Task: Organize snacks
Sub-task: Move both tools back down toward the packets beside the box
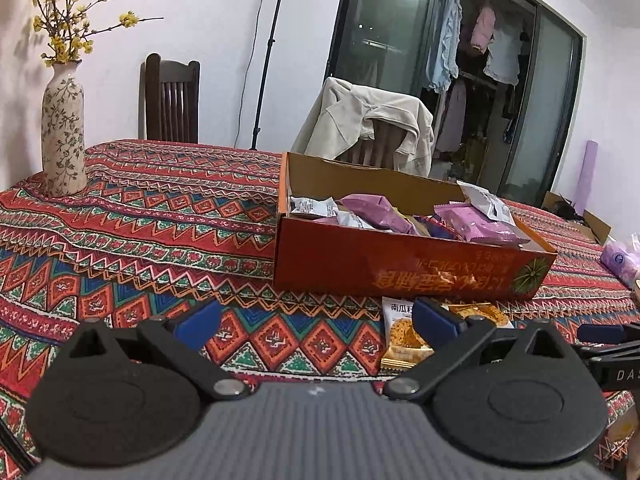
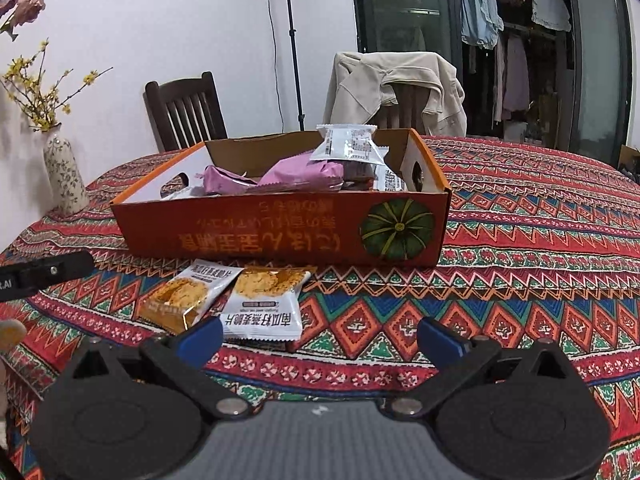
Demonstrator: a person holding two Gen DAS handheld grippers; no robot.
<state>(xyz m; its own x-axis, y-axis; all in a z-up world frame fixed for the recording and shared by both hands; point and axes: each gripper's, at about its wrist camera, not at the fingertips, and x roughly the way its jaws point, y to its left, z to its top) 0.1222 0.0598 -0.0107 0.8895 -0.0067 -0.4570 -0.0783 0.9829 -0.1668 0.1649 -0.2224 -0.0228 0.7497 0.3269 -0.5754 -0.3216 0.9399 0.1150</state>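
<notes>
An open orange cardboard box (image 1: 400, 268) (image 2: 280, 232) stands on the patterned tablecloth and holds several purple packets (image 1: 372, 212) (image 2: 296, 176) and white packets (image 2: 348, 144). Two white-and-orange cracker packets (image 2: 264, 304) (image 2: 184, 296) lie on the cloth in front of the box; one cracker packet (image 1: 404, 332) shows in the left wrist view behind my right-hand finger. My left gripper (image 1: 316, 320) is open and holds nothing, low over the cloth. My right gripper (image 2: 320, 338) is open too, just short of the cracker packets.
A flowered vase (image 1: 63, 132) with yellow blossoms stands at the table's left. Two wooden chairs (image 2: 186, 110) sit behind the table, one draped with a beige jacket (image 2: 396, 84). A purple bag (image 1: 620, 260) lies at the right edge. The other gripper's tip (image 1: 608, 344) shows at right.
</notes>
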